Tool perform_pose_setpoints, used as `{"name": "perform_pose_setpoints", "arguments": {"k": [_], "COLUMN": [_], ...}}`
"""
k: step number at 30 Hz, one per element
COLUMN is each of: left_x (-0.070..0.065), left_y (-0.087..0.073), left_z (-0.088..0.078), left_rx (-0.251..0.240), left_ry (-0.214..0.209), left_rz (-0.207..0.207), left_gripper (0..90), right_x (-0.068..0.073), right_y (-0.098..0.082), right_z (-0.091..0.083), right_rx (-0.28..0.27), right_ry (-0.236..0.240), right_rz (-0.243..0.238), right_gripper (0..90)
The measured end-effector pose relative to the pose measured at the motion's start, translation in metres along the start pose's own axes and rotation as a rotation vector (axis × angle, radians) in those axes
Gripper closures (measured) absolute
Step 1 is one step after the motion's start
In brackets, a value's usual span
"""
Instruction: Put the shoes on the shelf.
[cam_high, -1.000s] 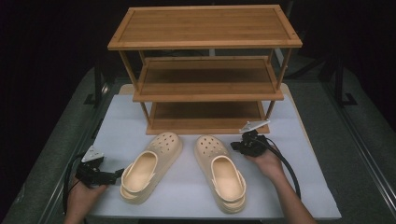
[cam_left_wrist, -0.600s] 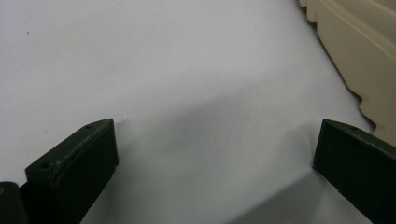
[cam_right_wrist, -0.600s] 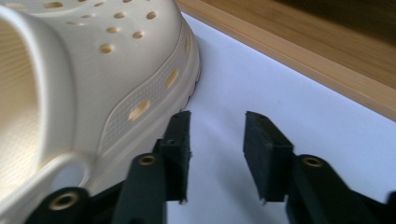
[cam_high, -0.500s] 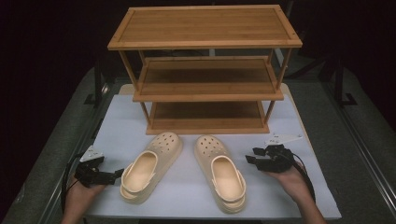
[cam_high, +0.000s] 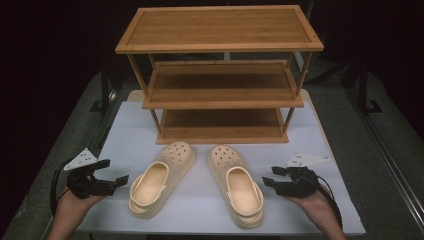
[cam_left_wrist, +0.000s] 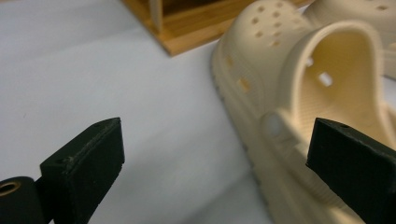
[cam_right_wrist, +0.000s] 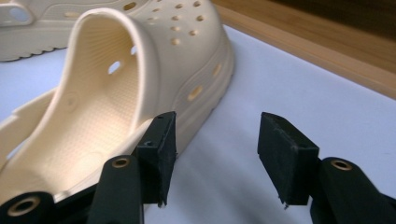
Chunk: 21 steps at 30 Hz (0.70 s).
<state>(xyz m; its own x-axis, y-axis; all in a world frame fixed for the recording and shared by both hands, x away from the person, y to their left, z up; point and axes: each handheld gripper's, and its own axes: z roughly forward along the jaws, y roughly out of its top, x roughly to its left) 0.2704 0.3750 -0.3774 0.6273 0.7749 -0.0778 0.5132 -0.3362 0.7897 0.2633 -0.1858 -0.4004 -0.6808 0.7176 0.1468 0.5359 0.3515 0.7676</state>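
Note:
Two cream clogs lie on the white mat, toes toward the rack: the left clog (cam_high: 159, 177) and the right clog (cam_high: 236, 183). My left gripper (cam_high: 111, 172) is open just left of the left clog (cam_left_wrist: 299, 93), holding nothing. On the other side my right gripper (cam_high: 273, 176) is open beside the right clog (cam_right_wrist: 116, 88), its jaws empty and close to the shoe's side. A three-tier wooden shoe rack (cam_high: 220, 75) stands behind the clogs, all shelves bare.
The white mat (cam_high: 210, 215) covers the grey table (cam_high: 385, 165). Free mat lies left and right of the rack. The rack's bottom shelf edge (cam_left_wrist: 196, 35) sits close to the clogs' toes. Darkness surrounds the table.
My right gripper has drawn back from near the right clog's toe toward the front right of the mat. The left gripper has barely moved. Both clogs stay put.

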Motion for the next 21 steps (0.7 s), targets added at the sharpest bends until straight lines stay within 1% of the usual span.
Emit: {"name": "perform_pose_setpoints", "arguments": {"k": [3,5,7,11,13,15,17,18,19,20,21], "left_x": [-0.007,-0.011,-0.016,-0.023,-0.025,-0.026,-0.026,-0.027,-0.027,-0.027,-0.028], "left_y": [0.008,0.011,0.014,0.018,0.021,0.024,0.027,0.029,0.030,0.031,0.031], "left_z": [0.002,0.005,0.011,0.024,0.029,0.035,0.042,0.046,0.048,0.052,0.055], "left_rx": [0.002,0.001,0.003,0.022,0.027,0.024,0.028,0.035,0.037,0.041,0.050], "left_ry": [-0.036,-0.055,-0.063,-0.085,-0.096,-0.101,-0.114,-0.130,-0.134,-0.136,-0.141], "left_rz": [0.023,0.041,0.049,0.070,0.086,0.099,0.113,0.124,0.130,0.132,0.141], "left_gripper": [5.5,9.8,13.9,14.2,16.0,25.6,31.5,35.1,39.1,40.2,43.2], "right_x": [0.005,0.008,0.011,0.017,0.019,0.020,0.020,0.020,0.020,0.020,0.020], "right_y": [0.001,0.005,0.007,0.014,0.016,0.020,0.023,0.024,0.026,0.027,0.028], "right_z": [0.000,0.002,0.004,0.011,0.014,0.019,0.023,0.025,0.027,0.029,0.030], "right_rx": [-0.007,-0.017,-0.017,-0.015,-0.013,-0.011,-0.005,-0.004,-0.002,-0.003,0.000], "right_ry": [0.017,0.036,0.041,0.065,0.073,0.081,0.082,0.083,0.084,0.087,0.087], "right_rz": [-0.005,-0.007,-0.014,-0.032,-0.036,-0.042,-0.049,-0.050,-0.053,-0.053,-0.056], "right_gripper": [46.7,46.8,46.8,47.5,47.6,48.3,49.1,49.4,50.0,50.4,50.8]}}
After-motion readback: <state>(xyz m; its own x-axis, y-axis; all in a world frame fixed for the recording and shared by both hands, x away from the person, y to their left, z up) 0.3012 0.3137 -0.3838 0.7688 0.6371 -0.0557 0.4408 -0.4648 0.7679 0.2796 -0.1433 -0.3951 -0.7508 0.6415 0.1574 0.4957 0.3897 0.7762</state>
